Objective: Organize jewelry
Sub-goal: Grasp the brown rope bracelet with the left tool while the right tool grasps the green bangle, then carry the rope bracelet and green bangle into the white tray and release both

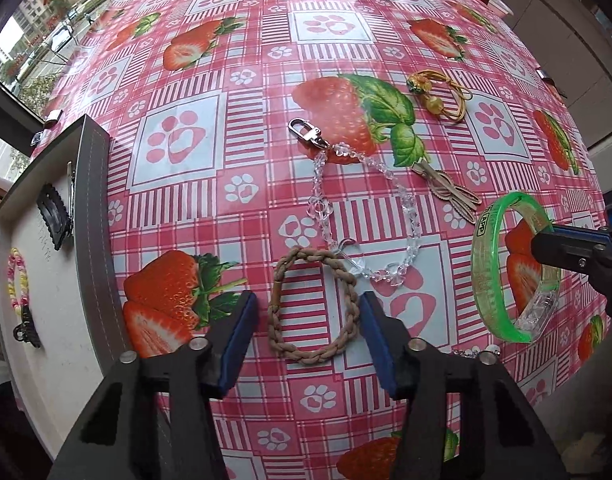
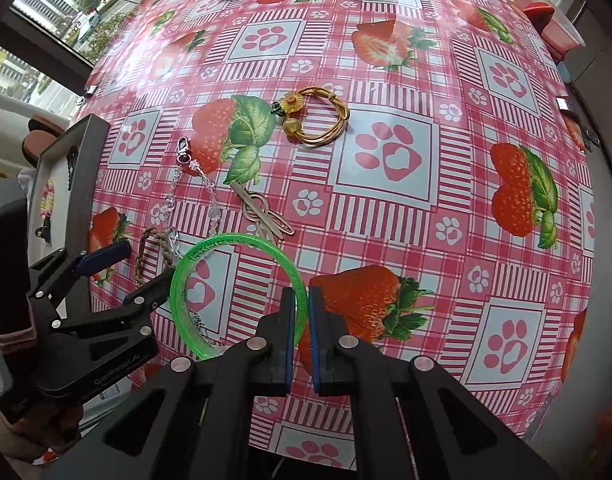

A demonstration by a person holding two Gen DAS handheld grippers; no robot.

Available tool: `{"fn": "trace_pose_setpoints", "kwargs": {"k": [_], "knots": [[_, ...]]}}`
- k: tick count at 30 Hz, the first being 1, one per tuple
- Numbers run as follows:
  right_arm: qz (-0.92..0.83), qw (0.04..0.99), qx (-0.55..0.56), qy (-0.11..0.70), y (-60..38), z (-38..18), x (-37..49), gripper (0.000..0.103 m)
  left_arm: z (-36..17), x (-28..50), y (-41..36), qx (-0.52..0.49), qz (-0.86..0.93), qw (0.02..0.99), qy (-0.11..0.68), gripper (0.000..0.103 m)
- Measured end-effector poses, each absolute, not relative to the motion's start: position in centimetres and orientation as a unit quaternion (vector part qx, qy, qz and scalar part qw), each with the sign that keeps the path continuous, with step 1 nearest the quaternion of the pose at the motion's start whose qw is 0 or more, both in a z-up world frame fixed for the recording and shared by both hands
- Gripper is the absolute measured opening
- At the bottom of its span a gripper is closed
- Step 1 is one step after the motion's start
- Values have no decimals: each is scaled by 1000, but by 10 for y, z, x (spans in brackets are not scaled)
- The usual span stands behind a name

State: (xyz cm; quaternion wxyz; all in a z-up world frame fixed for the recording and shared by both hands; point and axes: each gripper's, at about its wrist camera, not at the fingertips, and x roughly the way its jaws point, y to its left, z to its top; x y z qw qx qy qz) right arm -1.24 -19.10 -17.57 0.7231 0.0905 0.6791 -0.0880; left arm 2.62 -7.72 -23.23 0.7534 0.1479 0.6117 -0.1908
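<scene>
Your two wrist cameras look steeply down, close over the strawberry-print desk [image 1: 242, 128], sharing the green bangle [image 2: 242, 292] between them.

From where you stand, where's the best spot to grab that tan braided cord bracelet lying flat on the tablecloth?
Probably from straight above, pinching one side of the tan braided cord bracelet: it lies flat as an open ring, so one finger can go inside, one outside. The left hand-held gripper hangs over it, straddling the ring.

Daylit windows [image 1: 22, 40] overlook a street beyond the table's strawberry-print tablecloth [image 1: 385, 40].
</scene>
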Motion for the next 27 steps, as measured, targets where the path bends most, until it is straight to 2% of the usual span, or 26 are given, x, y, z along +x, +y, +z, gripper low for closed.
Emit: {"fn": "trace_pose_setpoints", "kwargs": {"k": [2,10,17,27], "knots": [[-87,723,91,679,-191,-175,-11,7,-230,29,-73,136,-195,752,615,18],[-78,729,90,674,-185,-169,-2,7,-199,29,-43,53,-204,766,607,18],[-59,735,93,669,-173,-159,16,7,-165,30,-20,36,-195,787,584,18],[15,745,48,665,-123,-154,54,7,-149,29,42,8,-124,812,570,18]]}}
